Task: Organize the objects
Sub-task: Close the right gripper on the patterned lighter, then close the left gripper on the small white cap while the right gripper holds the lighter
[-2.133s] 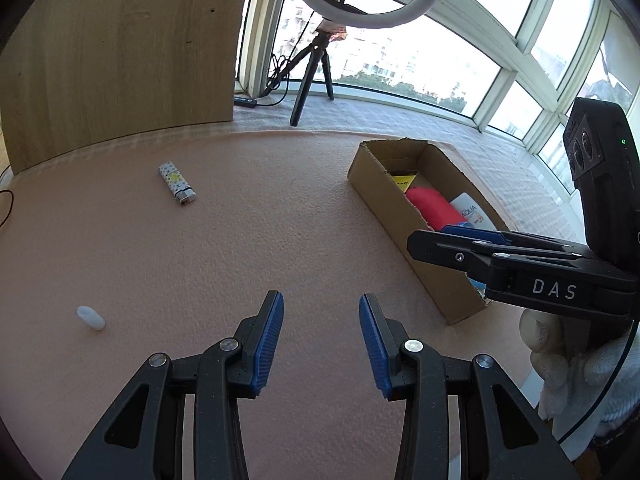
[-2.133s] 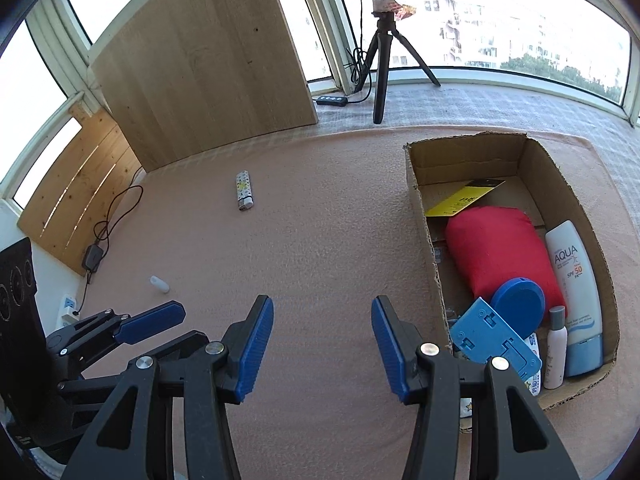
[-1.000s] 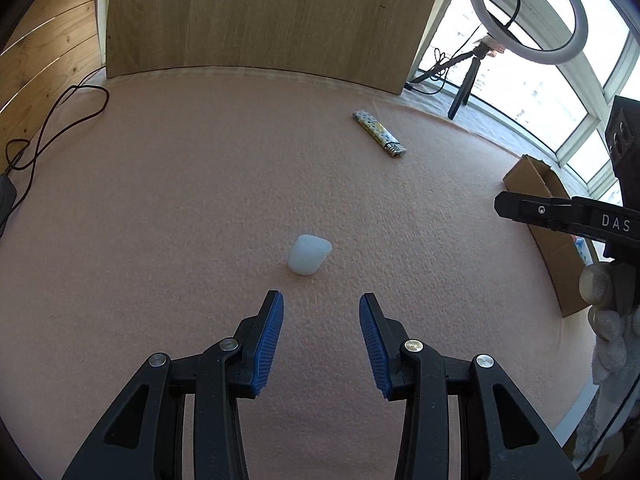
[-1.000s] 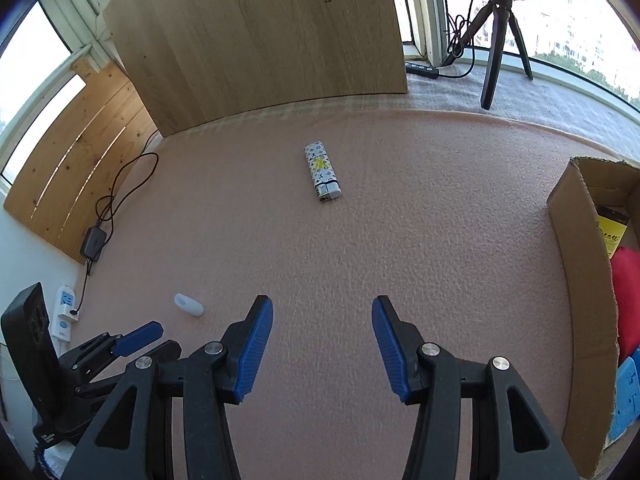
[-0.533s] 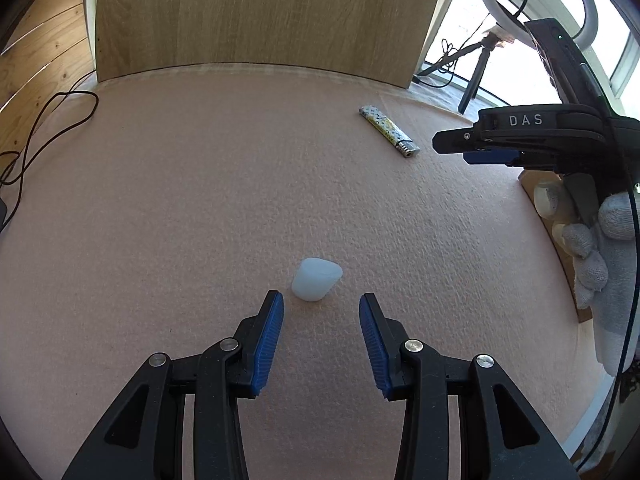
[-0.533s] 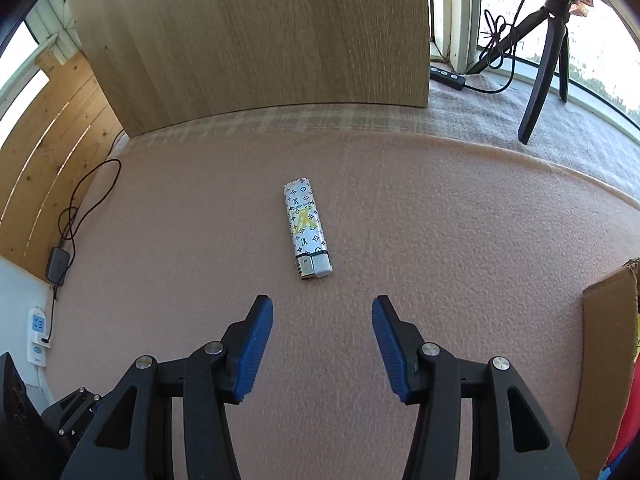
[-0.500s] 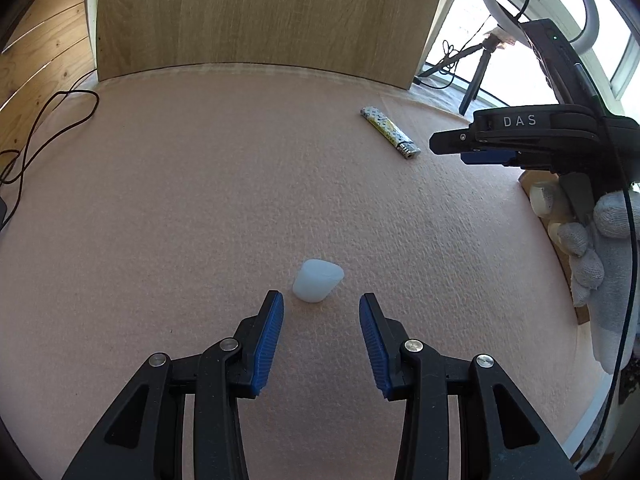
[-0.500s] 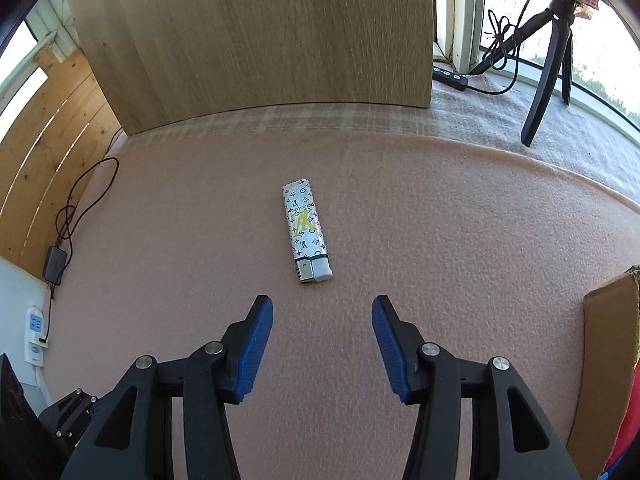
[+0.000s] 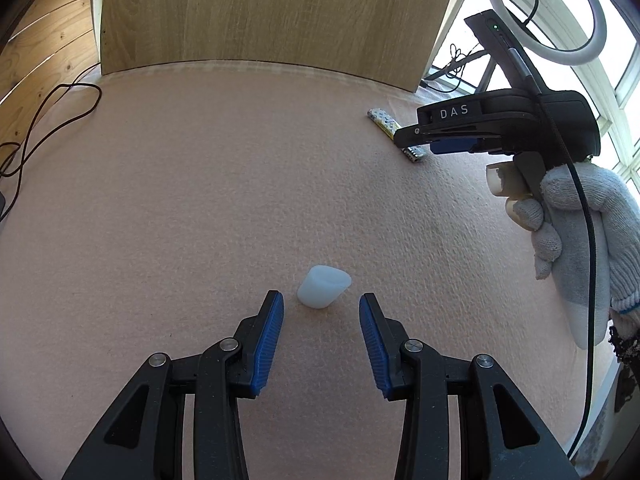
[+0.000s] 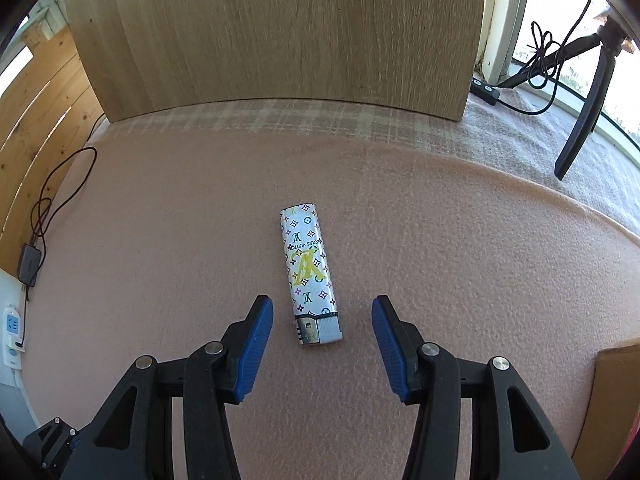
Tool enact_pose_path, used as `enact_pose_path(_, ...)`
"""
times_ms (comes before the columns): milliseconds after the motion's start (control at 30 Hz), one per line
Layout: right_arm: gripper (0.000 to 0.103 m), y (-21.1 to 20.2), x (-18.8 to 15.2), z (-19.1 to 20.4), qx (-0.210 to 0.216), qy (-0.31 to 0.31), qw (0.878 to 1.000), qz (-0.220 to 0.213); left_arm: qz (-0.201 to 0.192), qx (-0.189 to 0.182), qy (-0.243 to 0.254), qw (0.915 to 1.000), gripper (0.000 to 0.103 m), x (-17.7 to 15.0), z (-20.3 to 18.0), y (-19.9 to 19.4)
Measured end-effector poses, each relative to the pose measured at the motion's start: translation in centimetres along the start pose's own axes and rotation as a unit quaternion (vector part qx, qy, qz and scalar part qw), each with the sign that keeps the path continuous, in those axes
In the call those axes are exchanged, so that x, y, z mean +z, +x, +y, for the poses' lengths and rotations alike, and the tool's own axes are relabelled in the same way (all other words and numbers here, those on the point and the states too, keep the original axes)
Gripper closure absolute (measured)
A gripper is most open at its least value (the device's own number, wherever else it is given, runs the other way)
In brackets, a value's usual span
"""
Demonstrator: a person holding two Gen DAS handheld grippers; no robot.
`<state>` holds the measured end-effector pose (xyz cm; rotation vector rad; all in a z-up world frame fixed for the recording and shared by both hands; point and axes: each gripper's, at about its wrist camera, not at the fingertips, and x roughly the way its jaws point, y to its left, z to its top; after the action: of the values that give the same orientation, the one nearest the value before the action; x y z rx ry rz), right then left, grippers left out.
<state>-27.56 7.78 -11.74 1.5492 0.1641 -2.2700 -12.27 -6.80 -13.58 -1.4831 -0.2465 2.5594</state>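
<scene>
A small white plastic cap [image 9: 323, 286] lies on the pink felt mat, just ahead of my left gripper [image 9: 321, 306], which is open with its blue pads either side of the cap's near end, not touching it. A silver patterned lighter [image 10: 309, 272] lies lengthwise on the mat in the right wrist view. My right gripper [image 10: 322, 312] is open, its tips flanking the lighter's metal end with a gap on both sides. In the left wrist view the right gripper [image 9: 416, 138] hangs over the lighter [image 9: 394, 134], held by a gloved hand [image 9: 576, 216].
A tall wooden panel [image 10: 276, 32] stands at the far edge of the mat. A black cable [image 9: 48, 116] trails at the left. A tripod leg [image 10: 588, 108] and ring light [image 9: 548, 8] stand at the right. The corner of a cardboard box [image 10: 616, 392] shows at the lower right.
Both grippers have moved forward and lower. The cap now sits at the left tips, and the lighter's end now lies between the right tips. Both jaws stayed open.
</scene>
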Motion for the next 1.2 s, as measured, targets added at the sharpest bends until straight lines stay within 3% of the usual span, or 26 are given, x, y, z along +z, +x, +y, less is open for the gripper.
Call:
enact_pose_path(167, 0.06, 0.9, 0.9, 0.0, -0.008, -0.001, 1.0, 0.001, 0.0, 0.001, -0.004, 1.0, 0.06, -0.1, 0.0, 0.0)
enact_pose_path(267, 0.07, 1.2, 1.4, 0.6, -0.021, -0.018, 1.0, -0.002, 0.002, 0.002, -0.004, 1.0, 0.06, -0.1, 0.1, 0.2)
enact_pose_path(333, 0.082, 1.2, 1.4, 1.0, -0.027, -0.029, 0.999, 0.0, 0.002, 0.004, -0.003, 1.0, 0.06, 0.0, 0.2, 0.4)
enact_pose_path(567, 0.082, 0.6, 0.3, 0.7, -0.016, -0.032, 0.999, 0.005, -0.002, 0.007, -0.004, 1.0, 0.06, 0.3, 0.2, 0.6)
enact_pose_path(767, 0.082, -1.6, -4.5, 0.0, -0.013, -0.041, 0.999, 0.0, -0.007, 0.007, -0.003, 1.0, 0.062, 0.5, -0.1, 0.8)
enact_pose_path(1200, 0.082, -6.0, -13.3, -2.8, 0.014, 0.004, 1.0, 0.003, -0.005, 0.025, 0.012, 0.9996, 0.077, 0.0, -0.9, 1.0)
